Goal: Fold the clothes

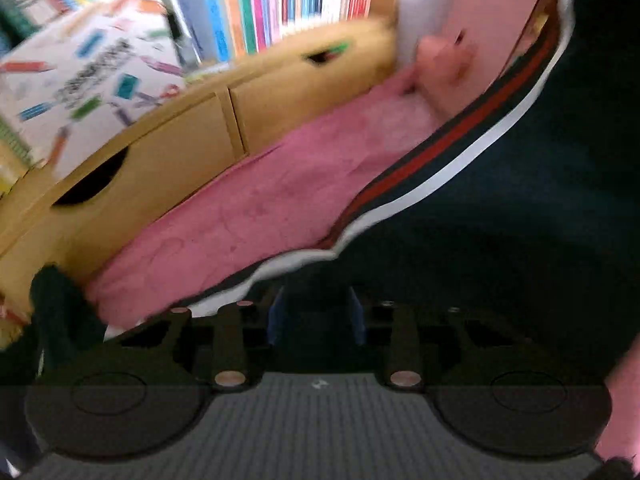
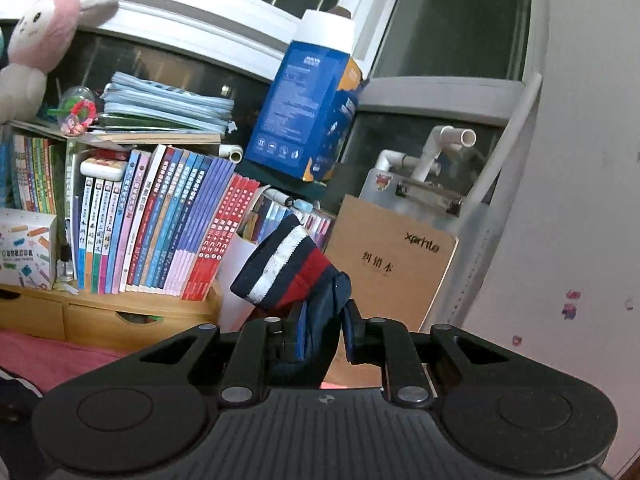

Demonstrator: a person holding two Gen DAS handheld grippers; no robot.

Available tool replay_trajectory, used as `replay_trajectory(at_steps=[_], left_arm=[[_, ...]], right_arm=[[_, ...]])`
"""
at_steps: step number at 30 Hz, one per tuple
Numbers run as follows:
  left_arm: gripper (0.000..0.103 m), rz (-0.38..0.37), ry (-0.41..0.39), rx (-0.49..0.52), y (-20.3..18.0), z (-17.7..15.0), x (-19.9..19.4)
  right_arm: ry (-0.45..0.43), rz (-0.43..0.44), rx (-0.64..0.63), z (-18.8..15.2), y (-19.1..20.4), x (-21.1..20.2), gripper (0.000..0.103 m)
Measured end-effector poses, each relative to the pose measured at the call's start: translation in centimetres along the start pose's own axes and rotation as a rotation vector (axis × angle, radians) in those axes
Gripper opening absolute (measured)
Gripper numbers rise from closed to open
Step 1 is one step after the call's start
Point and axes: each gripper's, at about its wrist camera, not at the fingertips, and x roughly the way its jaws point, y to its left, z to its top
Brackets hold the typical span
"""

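A dark navy garment (image 1: 500,220) with a red and white striped band (image 1: 440,152) hangs across the right of the left wrist view, over a pink cloth surface (image 1: 260,200). My left gripper (image 1: 316,316) points down at it, and dark fabric fills the gap between its blue pads, so it is shut on the garment. In the right wrist view my right gripper (image 2: 324,332) is shut on a bunched end of the same garment (image 2: 288,268), whose navy, white and red stripes stick up in front of the books.
A wooden drawer unit (image 1: 180,152) (image 2: 120,320) borders the pink surface, with upright books (image 2: 168,224) on it. A white printed box (image 1: 80,80), a blue box (image 2: 308,112), a plush rabbit (image 2: 40,32), a brown notebook (image 2: 392,264) and a window stand behind. A wall (image 2: 580,200) is at right.
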Motion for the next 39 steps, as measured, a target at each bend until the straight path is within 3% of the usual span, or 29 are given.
replay_trajectory(at_steps=[2, 8, 10, 11, 15, 21, 24, 27, 31, 35, 37, 39], left_arm=[[0.036, 0.023, -0.016, 0.006, 0.1, 0.9, 1.2], [0.036, -0.014, -0.098, -0.061, 1.3, 1.2, -1.6], [0.036, -0.101, -0.109, -0.095, 1.7, -0.5, -3.2], [0.036, -0.109, -0.093, -0.09, 1.4, -1.2, -3.3], [0.034, -0.014, -0.012, 0.02, -1.0, -2.0, -0.1], [0.036, 0.019, 0.009, -0.196, 0.9, 1.8, 2.8], [0.036, -0.013, -0.046, -0.278, 2.8, 1.1, 0.0], [0.04, -0.108, -0.13, -0.402, 6.1, -2.5, -5.0], [0.042, -0.219, -0.224, -0.721, 12.7, -11.3, -12.7], [0.048, -0.23, -0.26, -1.08, 17.4, -21.6, -18.9], [0.054, -0.204, -0.255, -1.177, 18.2, -24.8, -20.0], [0.056, -0.175, -0.248, -1.269, 18.9, -28.0, -21.1]], right_arm=[[0.002, 0.002, 0.006, -0.2, -0.6, 0.2, 0.02], [-0.005, 0.021, 0.013, -0.6, -1.1, 0.9, 0.02], [-0.007, 0.031, 0.022, -0.7, -1.1, 1.0, 0.02], [-0.007, 0.036, 0.028, -0.8, -1.1, 1.1, 0.02], [-0.011, 0.059, 0.068, -0.4, -1.2, 1.1, 0.02], [-0.051, 0.129, 0.106, 1.7, -0.6, -0.3, 0.02], [-0.083, 0.192, 0.121, 3.0, 0.4, -1.4, 0.02], [-0.111, 0.33, 0.157, 4.2, 2.5, -2.8, 0.02], [-0.112, 0.606, 0.151, 4.6, 9.3, -5.5, 0.02], [-0.065, 0.939, 0.112, 3.0, 19.0, -9.3, 0.019], [-0.008, 1.065, 0.058, 1.4, 24.0, -11.1, 0.019], [0.079, 1.124, -0.012, -0.4, 27.5, -12.1, 0.019]])
